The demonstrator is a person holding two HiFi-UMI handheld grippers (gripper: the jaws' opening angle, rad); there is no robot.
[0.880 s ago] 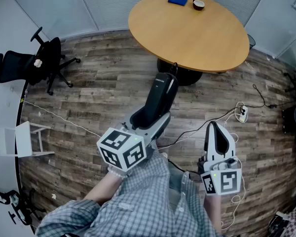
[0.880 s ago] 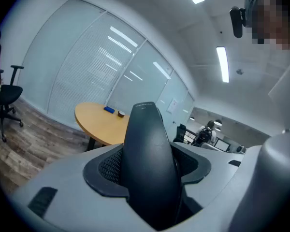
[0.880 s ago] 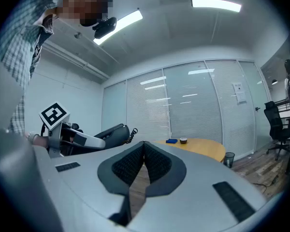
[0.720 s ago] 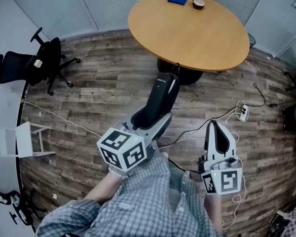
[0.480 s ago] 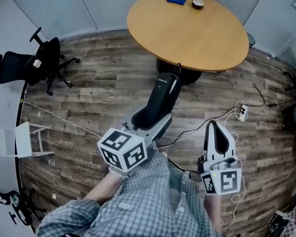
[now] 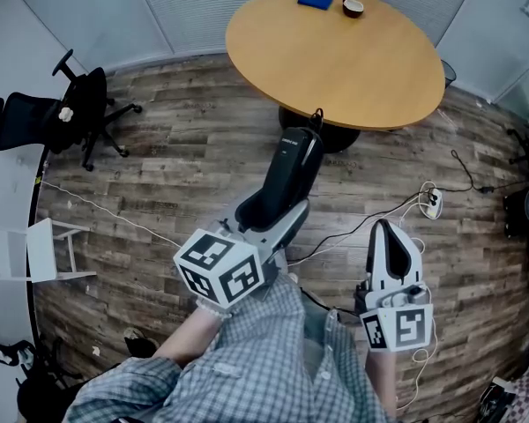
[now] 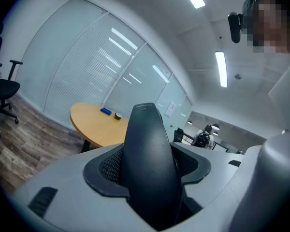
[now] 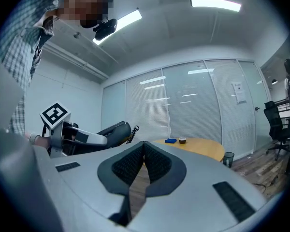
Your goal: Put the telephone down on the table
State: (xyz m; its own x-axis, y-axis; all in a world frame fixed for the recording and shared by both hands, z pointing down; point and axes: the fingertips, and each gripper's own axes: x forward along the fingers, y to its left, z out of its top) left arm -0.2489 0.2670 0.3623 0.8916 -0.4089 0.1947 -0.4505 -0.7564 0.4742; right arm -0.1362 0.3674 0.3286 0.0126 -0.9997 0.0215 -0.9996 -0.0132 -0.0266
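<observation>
one telephone [image 6: 291,170], one table [image 6: 335,64], one bowl [image 6: 353,7]

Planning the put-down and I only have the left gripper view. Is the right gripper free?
Observer: Yes. The right gripper is shut, with nothing between its pads.
Operator: Is the handset over the table yet?
Observer: No. In the head view the handset hangs over the wood floor, short of the near edge of the round table.
Operator: Is a cord attached?
Observer: The right gripper view shows a short coiled cord at the handset's far tip. I cannot tell where it leads.
</observation>
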